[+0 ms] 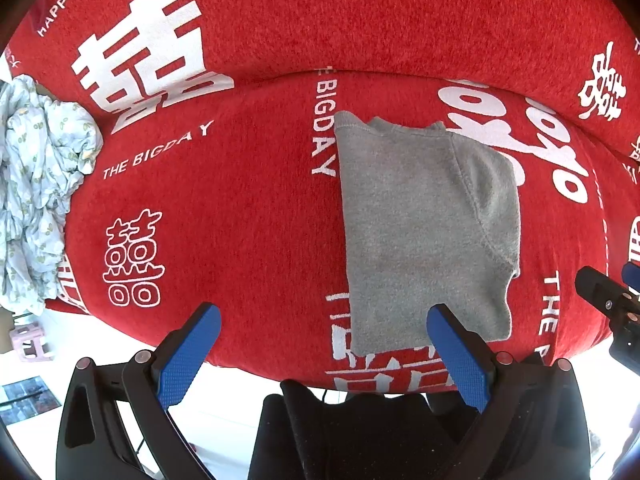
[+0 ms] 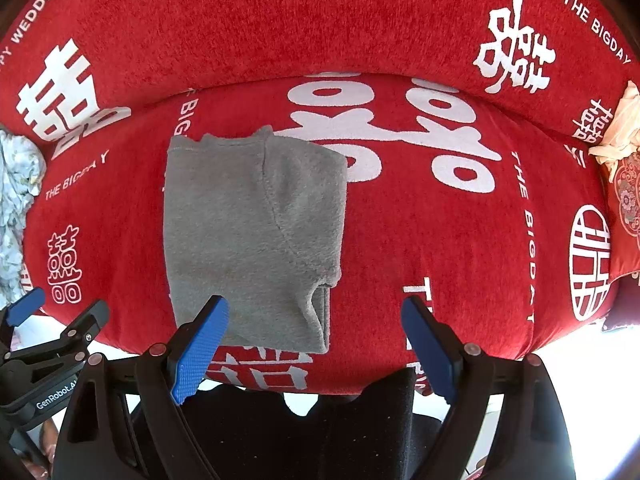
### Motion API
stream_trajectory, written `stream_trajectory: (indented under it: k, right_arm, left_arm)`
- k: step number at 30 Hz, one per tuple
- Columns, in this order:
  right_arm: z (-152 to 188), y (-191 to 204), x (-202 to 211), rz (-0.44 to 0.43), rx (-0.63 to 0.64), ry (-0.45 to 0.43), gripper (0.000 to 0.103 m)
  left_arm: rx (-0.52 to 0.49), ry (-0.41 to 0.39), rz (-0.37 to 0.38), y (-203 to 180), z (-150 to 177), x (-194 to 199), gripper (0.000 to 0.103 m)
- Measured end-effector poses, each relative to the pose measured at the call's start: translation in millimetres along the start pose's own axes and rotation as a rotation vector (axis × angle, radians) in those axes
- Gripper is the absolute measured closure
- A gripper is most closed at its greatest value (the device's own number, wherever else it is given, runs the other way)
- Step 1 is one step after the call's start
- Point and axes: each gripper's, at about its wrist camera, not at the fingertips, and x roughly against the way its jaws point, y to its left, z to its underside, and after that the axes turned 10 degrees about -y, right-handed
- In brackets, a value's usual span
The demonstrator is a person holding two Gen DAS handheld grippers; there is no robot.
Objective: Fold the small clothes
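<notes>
A grey knit garment [image 1: 420,224] lies folded in a narrow rectangle on the red sofa seat [image 1: 240,220], with a sleeve laid over its right side. It also shows in the right wrist view [image 2: 248,232]. My left gripper [image 1: 324,320] is open and empty, hovering at the seat's front edge, its right finger over the garment's near hem. My right gripper [image 2: 316,312] is open and empty, its left finger over the garment's near hem. Each gripper shows at the edge of the other's view.
A crumpled pale floral cloth [image 1: 36,184] lies at the left end of the seat. A cream cloth and a red patterned cushion [image 2: 624,184] sit at the right end. The red backrest [image 2: 280,20] rises behind. White floor lies below the seat's front edge.
</notes>
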Motion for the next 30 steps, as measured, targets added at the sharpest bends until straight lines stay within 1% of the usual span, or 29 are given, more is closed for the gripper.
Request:
stream_trajectory:
  k: [30]
  right_arm:
    - [4.4, 0.9, -0.3, -0.002, -0.011, 0.000, 0.013]
  left_arm:
    - [0.000, 0.000, 0.000, -1.0, 0.6, 0.5, 0.000]
